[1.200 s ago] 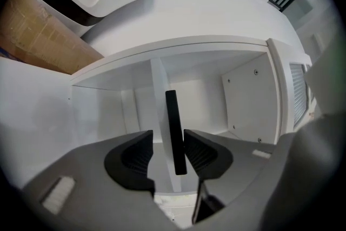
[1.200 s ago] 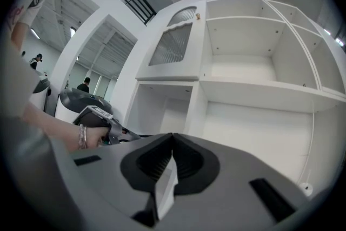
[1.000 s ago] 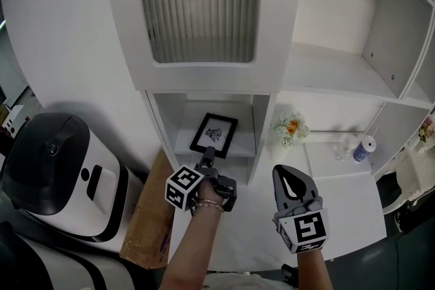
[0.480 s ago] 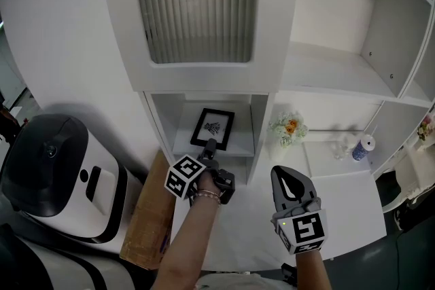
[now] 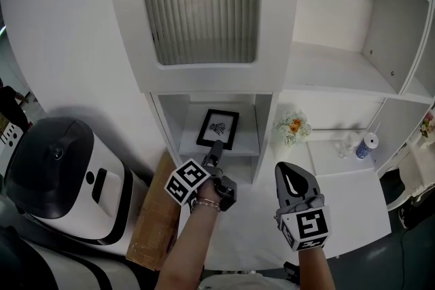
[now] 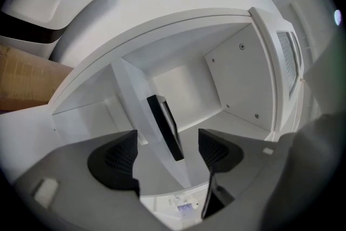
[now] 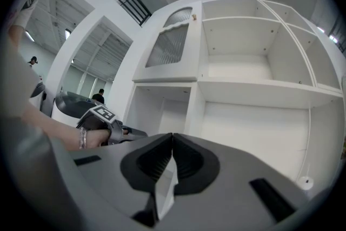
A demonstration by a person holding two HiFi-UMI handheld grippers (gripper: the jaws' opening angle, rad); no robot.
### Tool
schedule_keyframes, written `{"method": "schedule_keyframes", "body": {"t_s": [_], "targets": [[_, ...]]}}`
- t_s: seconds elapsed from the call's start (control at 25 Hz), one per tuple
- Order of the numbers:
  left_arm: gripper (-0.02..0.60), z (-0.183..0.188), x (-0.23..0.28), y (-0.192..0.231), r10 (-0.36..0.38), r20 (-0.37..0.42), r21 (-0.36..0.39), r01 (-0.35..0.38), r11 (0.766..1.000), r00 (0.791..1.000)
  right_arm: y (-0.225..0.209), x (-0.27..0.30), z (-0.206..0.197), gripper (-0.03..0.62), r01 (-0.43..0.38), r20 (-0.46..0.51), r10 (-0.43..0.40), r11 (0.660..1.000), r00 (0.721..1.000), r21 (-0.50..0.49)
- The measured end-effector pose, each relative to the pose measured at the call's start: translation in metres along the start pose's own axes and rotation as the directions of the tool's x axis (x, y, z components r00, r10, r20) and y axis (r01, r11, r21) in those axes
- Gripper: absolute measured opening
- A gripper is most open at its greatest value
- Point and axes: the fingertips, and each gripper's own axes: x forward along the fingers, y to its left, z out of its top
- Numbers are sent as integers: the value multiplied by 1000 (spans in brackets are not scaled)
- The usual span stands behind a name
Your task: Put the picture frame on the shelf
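Black picture frame (image 5: 218, 128) faces head view, edge-on between opening left tongs (image 6: 166, 144).

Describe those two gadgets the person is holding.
The left hand-held gripper and right hand-held gripper are dark grey plastic, each with two tapering jaws lined with ribbed black pads and a white cube printed with black square markers. The left's jaws are opening, the picture frame between them. Forearms are bare; a bracelet circles the left wrist.
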Motion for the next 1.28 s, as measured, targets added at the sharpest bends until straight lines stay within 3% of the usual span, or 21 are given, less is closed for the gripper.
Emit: {"method": "schedule_keyframes", "body": {"t_s": [0.24,0.44,0.52,0.76,0.88,1.04,1.12,1.28], "targets": [[336,8,-21,-12,-46,-19,88,48,995,999,10,-2,10,9,-15,28,16,999,999,-40],[336,15,-43,-26,-90,-47,200,98,975,995,19,-3,21,9,4,47,0,998,999,-70],[336,20,-52,-33,-108,-53,276,119,954,993,26,-4,24,9,-3,47,6,998,999,-70],[334,37,-77,-50,-139,-37,490,139,861,990,36,-3,29,8,-24,63,26,999,998,-40],[334,39,-88,-63,-170,-49,580,166,798,984,38,-4,34,8,-28,71,31,999,997,-39],[334,33,-100,-93,-241,-99,735,234,636,965,39,-4,44,8,-64,94,66,998,993,-27],[333,33,-106,-105,-267,-100,789,240,566,959,38,-5,50,8,-74,103,76,997,992,-27],[333,29,-114,-117,-277,-112,849,237,472,954,34,-8,52,8,-78,108,81,996,991,-30]]}}
